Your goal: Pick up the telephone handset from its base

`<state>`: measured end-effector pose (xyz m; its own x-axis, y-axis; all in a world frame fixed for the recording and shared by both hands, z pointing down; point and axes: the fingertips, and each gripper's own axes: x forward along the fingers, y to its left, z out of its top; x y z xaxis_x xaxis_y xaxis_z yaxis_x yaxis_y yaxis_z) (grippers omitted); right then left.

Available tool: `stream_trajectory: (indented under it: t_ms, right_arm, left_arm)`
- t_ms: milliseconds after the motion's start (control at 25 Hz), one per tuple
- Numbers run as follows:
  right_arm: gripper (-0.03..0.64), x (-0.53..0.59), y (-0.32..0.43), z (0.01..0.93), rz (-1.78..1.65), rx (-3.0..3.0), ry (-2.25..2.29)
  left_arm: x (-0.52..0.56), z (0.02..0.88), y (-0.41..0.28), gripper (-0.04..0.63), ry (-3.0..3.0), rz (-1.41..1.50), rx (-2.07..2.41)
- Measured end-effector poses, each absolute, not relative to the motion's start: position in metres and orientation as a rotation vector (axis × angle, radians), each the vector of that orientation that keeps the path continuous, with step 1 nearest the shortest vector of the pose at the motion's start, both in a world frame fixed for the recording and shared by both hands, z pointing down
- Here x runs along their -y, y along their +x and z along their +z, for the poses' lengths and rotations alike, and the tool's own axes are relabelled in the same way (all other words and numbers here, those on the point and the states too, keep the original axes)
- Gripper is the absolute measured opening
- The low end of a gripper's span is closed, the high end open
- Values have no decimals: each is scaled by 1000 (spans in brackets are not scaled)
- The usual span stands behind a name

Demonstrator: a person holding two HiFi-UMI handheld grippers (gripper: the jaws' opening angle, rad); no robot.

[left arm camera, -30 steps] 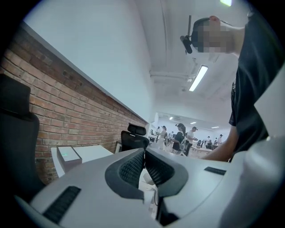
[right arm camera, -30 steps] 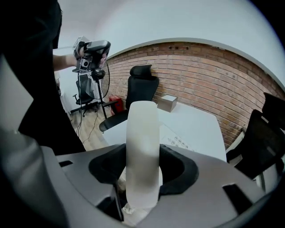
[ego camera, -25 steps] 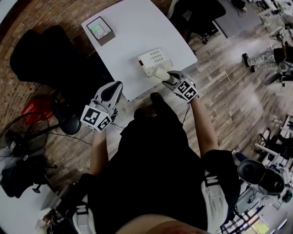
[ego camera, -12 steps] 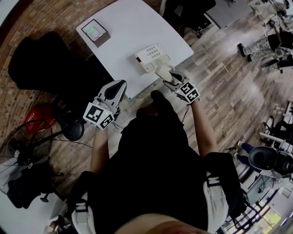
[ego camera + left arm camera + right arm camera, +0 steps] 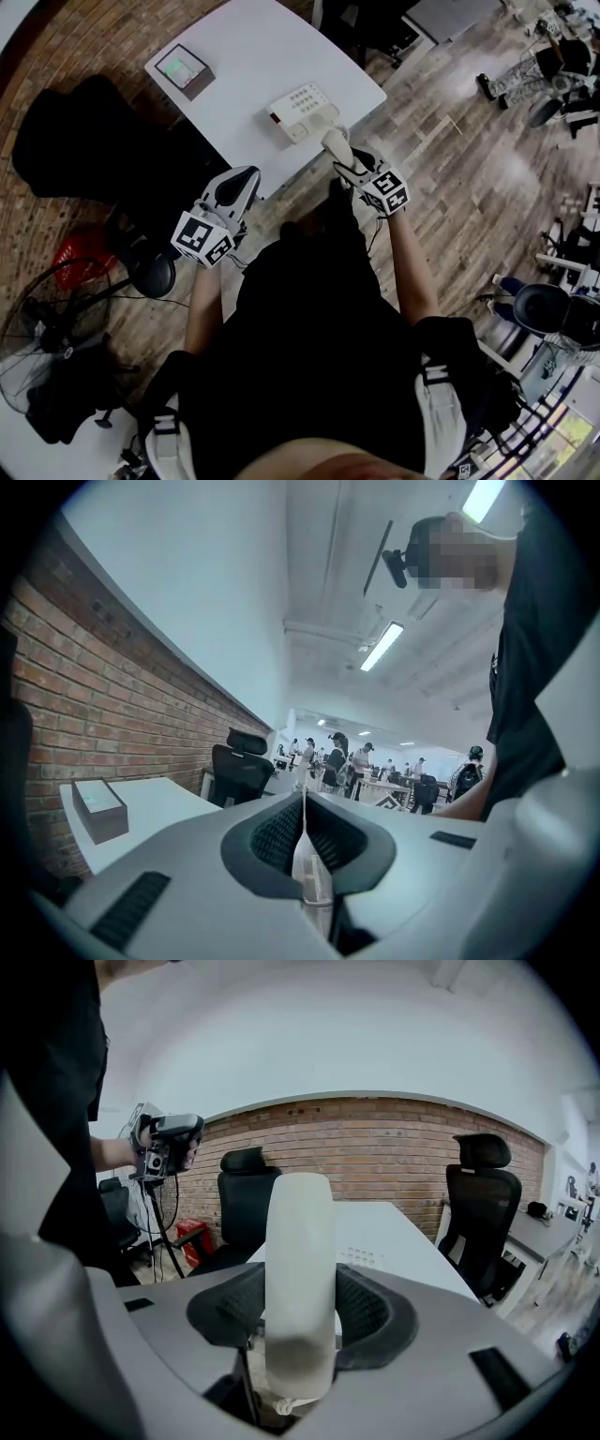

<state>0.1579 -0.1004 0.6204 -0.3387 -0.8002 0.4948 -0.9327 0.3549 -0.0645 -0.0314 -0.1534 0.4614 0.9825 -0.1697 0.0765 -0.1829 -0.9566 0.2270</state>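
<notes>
The cream telephone base (image 5: 300, 111) with its keypad sits near the front edge of the white table (image 5: 253, 47). My right gripper (image 5: 345, 161) is shut on the pale handset (image 5: 336, 142), which is off the base and just past the table's edge. In the right gripper view the handset (image 5: 300, 1269) stands upright between the dark pads (image 5: 370, 1312), with a bit of coiled cord (image 5: 284, 1404) below it. My left gripper (image 5: 246, 178) hangs left of the table's corner; its jaws (image 5: 302, 832) are shut with nothing in them.
A small box (image 5: 185, 70) with a greenish top stands at the table's far left. Black office chairs (image 5: 483, 1213) stand beside and behind the table, along a brick wall (image 5: 84, 705). A fan (image 5: 37, 323) and a red crate (image 5: 80, 253) stand on the wooden floor at left.
The right gripper has drawn the handset off the base and back over the table's edge, a little higher. The left gripper has barely shifted.
</notes>
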Motion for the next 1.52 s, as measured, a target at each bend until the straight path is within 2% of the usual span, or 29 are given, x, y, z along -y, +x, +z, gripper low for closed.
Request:
stream_trajectory:
  t_ms: [680, 1520]
  right_arm:
    - [213, 74, 159, 578, 399, 2267, 1708]
    - [213, 68, 154, 533, 459, 2439, 1864]
  left_arm:
    - [132, 462, -13, 24, 2904, 95, 169]
    - [131, 463, -7, 24, 2900, 92, 151]
